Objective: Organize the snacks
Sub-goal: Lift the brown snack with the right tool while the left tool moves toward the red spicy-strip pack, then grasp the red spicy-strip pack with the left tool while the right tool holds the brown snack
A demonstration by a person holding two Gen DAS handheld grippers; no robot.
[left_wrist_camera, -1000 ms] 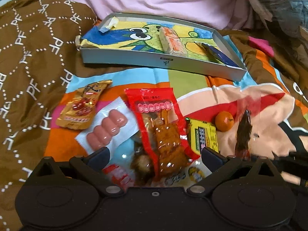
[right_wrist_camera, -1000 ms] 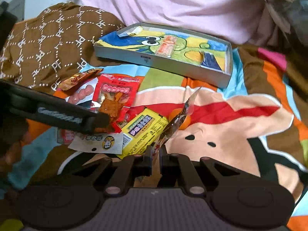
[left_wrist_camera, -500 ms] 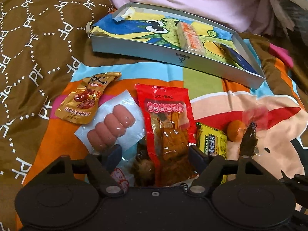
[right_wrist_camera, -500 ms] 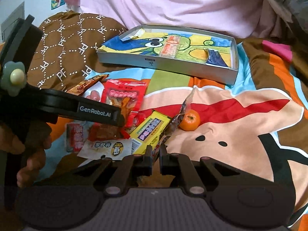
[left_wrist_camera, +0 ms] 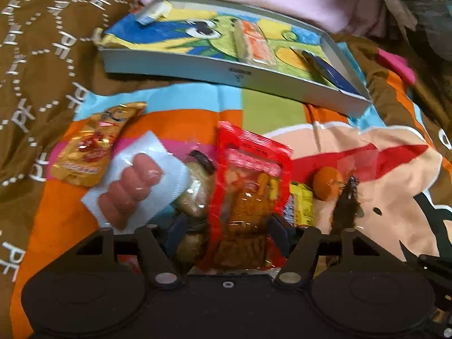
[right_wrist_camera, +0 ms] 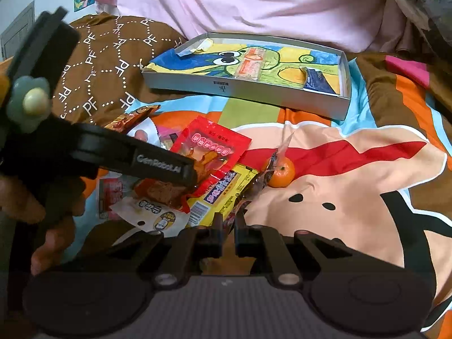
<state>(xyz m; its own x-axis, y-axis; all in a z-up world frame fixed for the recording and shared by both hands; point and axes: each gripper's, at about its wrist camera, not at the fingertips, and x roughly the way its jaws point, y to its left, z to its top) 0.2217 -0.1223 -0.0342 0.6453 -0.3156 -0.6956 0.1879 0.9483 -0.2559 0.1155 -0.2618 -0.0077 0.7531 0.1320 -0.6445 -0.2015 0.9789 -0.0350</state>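
Observation:
My left gripper is closed around the lower end of a red snack packet and holds it tilted up off the blanket; the packet shows in the right wrist view too. My right gripper is shut on a clear wrapper with a dark snack, which shows in the left wrist view too. A grey cartoon-lined tray lies beyond, also in the right wrist view, holding an orange-white bar and a blue packet.
On the blanket lie a gold packet, a sausage pack, a yellow packet, a small orange, a white labelled packet and brown wrapped snacks. Pink bedding rises behind the tray.
My left gripper has narrowed onto the red packet and lifted its lower end. My right gripper has drawn back slightly with the clear wrapper.

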